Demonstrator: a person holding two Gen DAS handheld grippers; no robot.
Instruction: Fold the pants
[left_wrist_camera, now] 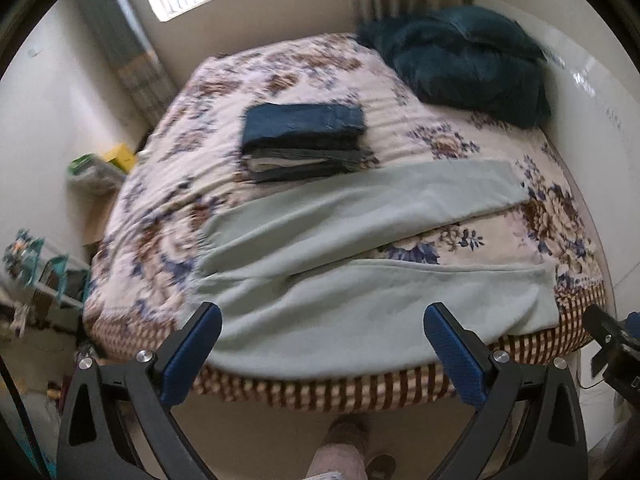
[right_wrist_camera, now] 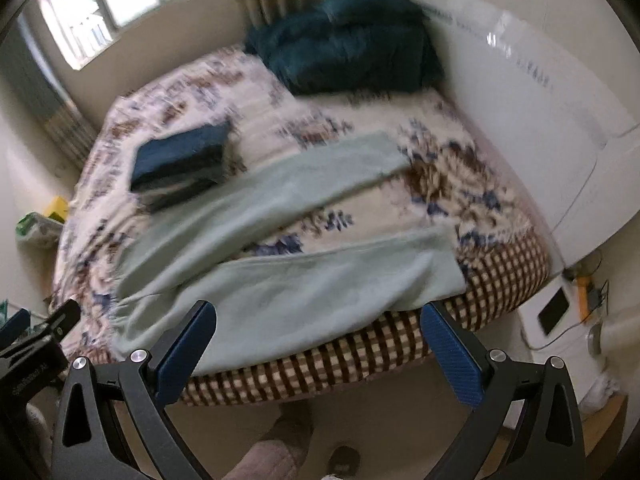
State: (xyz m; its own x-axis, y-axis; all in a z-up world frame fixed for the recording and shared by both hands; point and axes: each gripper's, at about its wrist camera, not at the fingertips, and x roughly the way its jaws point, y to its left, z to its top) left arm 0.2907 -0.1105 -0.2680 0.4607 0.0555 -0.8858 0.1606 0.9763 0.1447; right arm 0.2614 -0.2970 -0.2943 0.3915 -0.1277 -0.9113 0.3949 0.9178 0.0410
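Left gripper [left_wrist_camera: 322, 320] jaws wide, holding nothing, right gripper [right_wrist_camera: 318, 320] jaws wide, holding nothing, pants [left_wrist_camera: 360, 248] spread flat along near edge of bed [left_wrist_camera: 320, 392], legs apart, folded stack [left_wrist_camera: 304, 140] mid-bed, dark bedding [left_wrist_camera: 460, 60] at far right corner.

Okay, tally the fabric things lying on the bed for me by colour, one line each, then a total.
Light green: 1, the pants spread flat, legs apart.
Dark, blue on top: 1, the stack of folded clothes; its layers are too blurred to count.
Dark teal: 1, the bundled blanket.
Total: 3
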